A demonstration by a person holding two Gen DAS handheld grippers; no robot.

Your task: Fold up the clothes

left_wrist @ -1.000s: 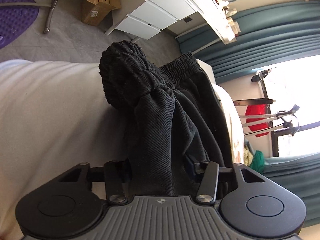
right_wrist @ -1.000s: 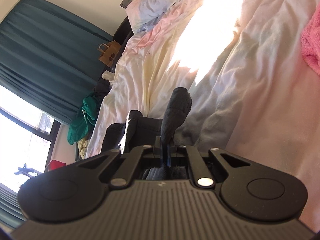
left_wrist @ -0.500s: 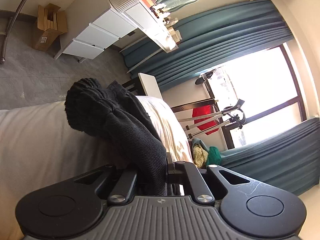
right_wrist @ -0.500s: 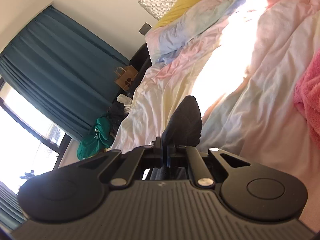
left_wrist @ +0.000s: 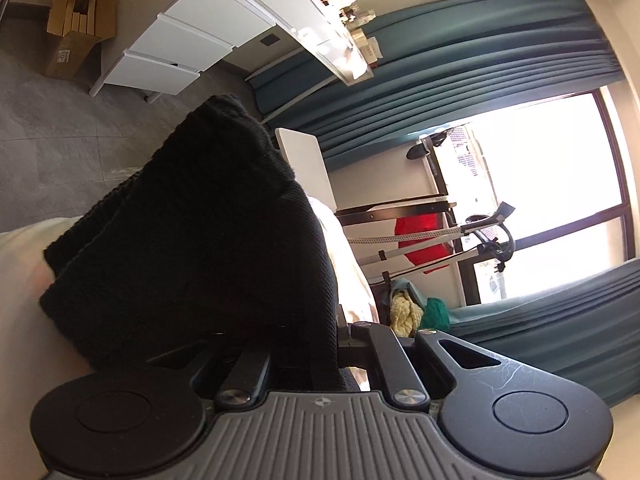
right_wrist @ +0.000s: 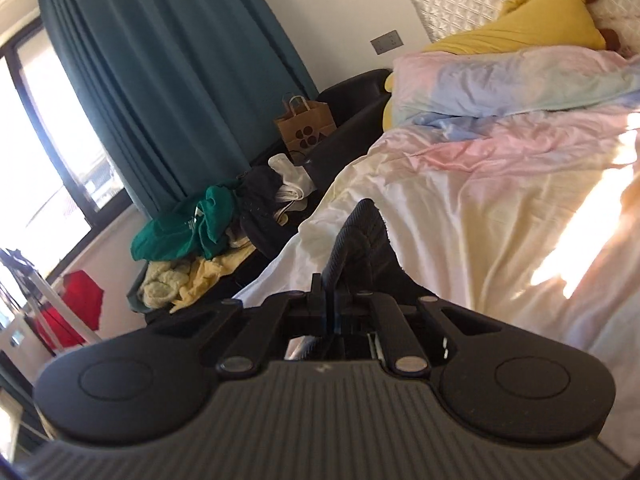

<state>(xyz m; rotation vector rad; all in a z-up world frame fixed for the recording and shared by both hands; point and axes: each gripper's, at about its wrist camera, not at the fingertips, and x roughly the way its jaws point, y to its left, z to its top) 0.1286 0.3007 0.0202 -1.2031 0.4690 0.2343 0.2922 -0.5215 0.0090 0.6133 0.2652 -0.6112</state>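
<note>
Black ribbed pants [left_wrist: 192, 248] fill the middle of the left wrist view, bunched and lifted above the pale bed [left_wrist: 24, 320]. My left gripper [left_wrist: 320, 332] is shut on the pants, which drape over its left finger and hide it. In the right wrist view my right gripper [right_wrist: 326, 292] is shut on another edge of the black pants [right_wrist: 360, 236], which stands up in a narrow fold between the closed jaws above the pastel duvet [right_wrist: 480, 208].
A white drawer unit [left_wrist: 188, 48], a cardboard box [left_wrist: 76, 28] and grey floor lie beyond the bed. Teal curtains [right_wrist: 160, 80], a pile of clothes [right_wrist: 208, 224], a paper bag [right_wrist: 306, 128], a pillow [right_wrist: 512, 80] and a yellow cushion [right_wrist: 532, 28] surround the bed.
Both grippers have risen and tilted up with the pants held. The left view swung from the bed toward the window; the right view now shows the headboard and pillows.
</note>
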